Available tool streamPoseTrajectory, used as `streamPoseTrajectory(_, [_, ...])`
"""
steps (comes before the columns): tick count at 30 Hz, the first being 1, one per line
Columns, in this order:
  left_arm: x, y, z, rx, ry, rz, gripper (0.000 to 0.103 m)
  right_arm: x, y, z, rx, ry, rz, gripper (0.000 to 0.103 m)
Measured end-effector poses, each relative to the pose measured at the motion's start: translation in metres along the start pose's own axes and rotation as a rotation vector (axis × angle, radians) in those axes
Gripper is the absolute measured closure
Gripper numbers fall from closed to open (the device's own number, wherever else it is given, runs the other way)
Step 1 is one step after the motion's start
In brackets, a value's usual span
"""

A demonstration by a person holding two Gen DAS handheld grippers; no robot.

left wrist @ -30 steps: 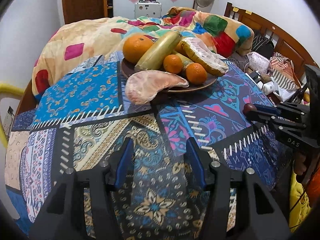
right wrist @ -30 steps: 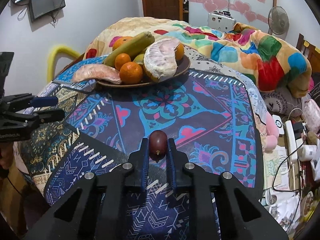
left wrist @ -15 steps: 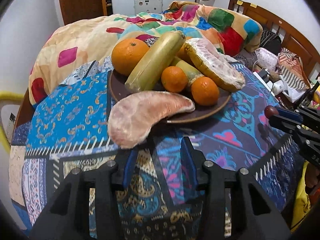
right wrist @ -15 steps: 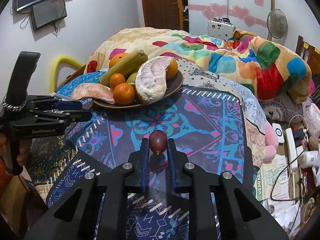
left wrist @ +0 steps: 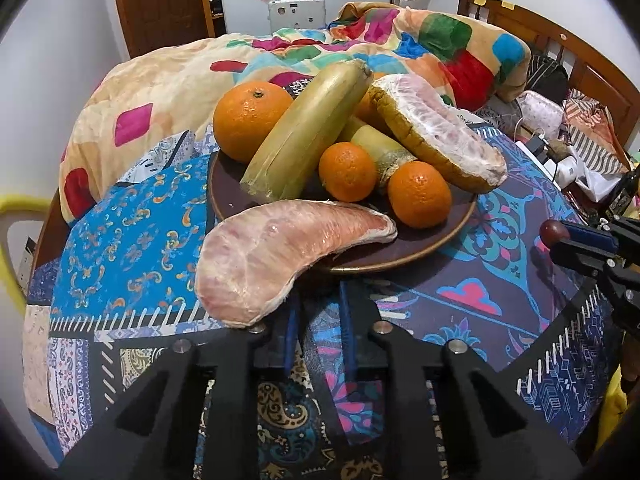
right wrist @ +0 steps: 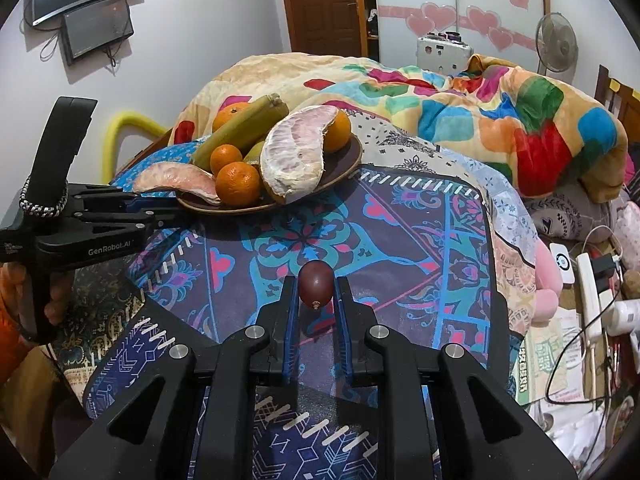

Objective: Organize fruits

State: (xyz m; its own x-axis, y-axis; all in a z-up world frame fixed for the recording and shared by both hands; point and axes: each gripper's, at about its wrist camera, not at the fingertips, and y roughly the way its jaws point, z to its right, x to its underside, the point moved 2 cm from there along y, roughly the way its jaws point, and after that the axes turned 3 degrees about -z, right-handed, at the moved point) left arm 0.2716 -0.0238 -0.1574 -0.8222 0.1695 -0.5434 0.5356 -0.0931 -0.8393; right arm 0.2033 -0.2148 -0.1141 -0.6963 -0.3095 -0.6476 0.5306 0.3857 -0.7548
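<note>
Home bedroom: bed (right wrist: 608,92), rumpled quilt (right wrist: 460,108).

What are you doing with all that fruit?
A person is sorting fruit with a hand-held gripper in each hand. The right hand-held gripper is shut on a small dark purple fruit, held above the tablecloth. The left hand-held gripper has just been closing; it sits below the pomelo slice that hangs over the plate's edge, with nothing seen between its jaws. Oranges, bananas and another pomelo piece are piled on the plate.
</note>
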Motion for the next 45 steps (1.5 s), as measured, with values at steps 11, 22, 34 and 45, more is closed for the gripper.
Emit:
streamPoseTrajectory(11, [0.017, -0.038, 0.001, 0.032, 0.035, 0.062, 0.087, -0.014, -0.005, -0.006, 0.003, -0.015, 0.035, 0.087])
streamPoseTrajectory(22, [-0.014, -0.063, -0.012, 0.037, 0.015, 0.161, 0.087, -0.054, -0.001, -0.024, 0.001, -0.061, 0.099, 0.087])
streamPoseTrajectory(34, [-0.037, -0.025, -0.021, 0.068, 0.002, 0.112, 0.087, -0.089, 0.034, -0.039, -0.046, -0.103, 0.051, 0.087])
streamPoseTrajectory(45, [-0.043, -0.021, -0.020, 0.081, 0.004, 0.117, 0.074, -0.093, 0.047, -0.051, -0.044, -0.148, 0.020, 0.073])
